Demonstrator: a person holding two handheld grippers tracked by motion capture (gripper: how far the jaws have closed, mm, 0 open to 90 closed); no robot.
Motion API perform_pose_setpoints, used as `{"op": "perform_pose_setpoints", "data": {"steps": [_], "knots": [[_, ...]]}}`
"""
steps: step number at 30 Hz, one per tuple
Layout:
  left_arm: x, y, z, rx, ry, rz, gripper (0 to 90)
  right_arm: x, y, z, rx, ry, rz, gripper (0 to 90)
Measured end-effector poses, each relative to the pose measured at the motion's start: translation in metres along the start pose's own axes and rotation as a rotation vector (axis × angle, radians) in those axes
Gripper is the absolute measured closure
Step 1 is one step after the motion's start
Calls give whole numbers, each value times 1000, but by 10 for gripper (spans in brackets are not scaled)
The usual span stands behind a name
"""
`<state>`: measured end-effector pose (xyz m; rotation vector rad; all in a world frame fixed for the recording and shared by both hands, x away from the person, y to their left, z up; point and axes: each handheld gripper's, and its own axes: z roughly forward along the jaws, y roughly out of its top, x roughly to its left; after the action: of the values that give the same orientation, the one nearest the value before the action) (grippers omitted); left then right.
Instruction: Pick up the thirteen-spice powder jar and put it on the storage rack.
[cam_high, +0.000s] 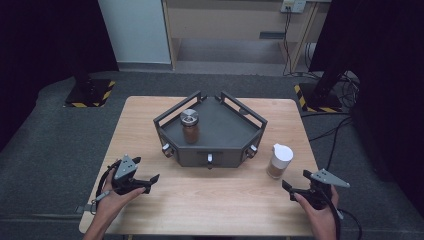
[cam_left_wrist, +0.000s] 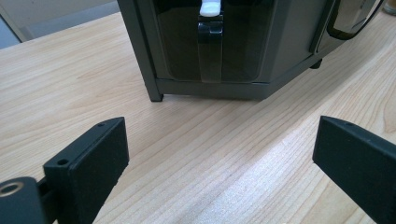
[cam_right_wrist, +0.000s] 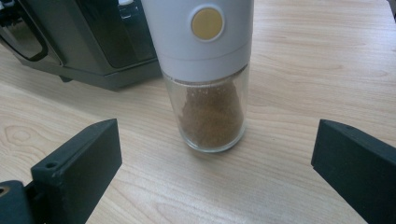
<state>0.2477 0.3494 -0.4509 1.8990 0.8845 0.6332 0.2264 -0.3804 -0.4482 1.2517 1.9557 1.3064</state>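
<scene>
A dark grey angular rack (cam_high: 220, 131) stands at the middle of the wooden table (cam_high: 200, 195). On it stands a brown spice jar with a silver lid (cam_high: 189, 126). A white-capped glass grinder (cam_high: 279, 161) with brown spice stands on the table to the right of the rack, upright. My right gripper (cam_high: 290, 190) is open just in front of the grinder (cam_right_wrist: 205, 74), jaws wide apart and not touching it. My left gripper (cam_high: 147, 183) is open near the front left, facing the rack's front corner (cam_left_wrist: 210, 46), nothing between its jaws.
Beyond the table lies grey carpet with two black stand bases marked in yellow and black (cam_high: 90, 93). Cables (cam_high: 335, 130) trail on the floor at the right. A wooden cabinet (cam_high: 235, 25) stands at the back.
</scene>
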Motion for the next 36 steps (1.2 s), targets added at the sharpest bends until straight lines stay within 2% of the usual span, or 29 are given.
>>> {"op": "perform_pose_setpoints", "data": {"steps": [6,16,20,36], "knots": [[0,0,0,-1,-1,-2,26,0,6,7,5,11,-2,21],[0,0,1,4,2,4,27,9,18,21,8,4,-43,46],[0,1,0,4,3,6,28,13,20,27,-3,-11,-39,74],[0,0,1,1,2,5,29,11,27,38,-17,-15,-29,52]]}}
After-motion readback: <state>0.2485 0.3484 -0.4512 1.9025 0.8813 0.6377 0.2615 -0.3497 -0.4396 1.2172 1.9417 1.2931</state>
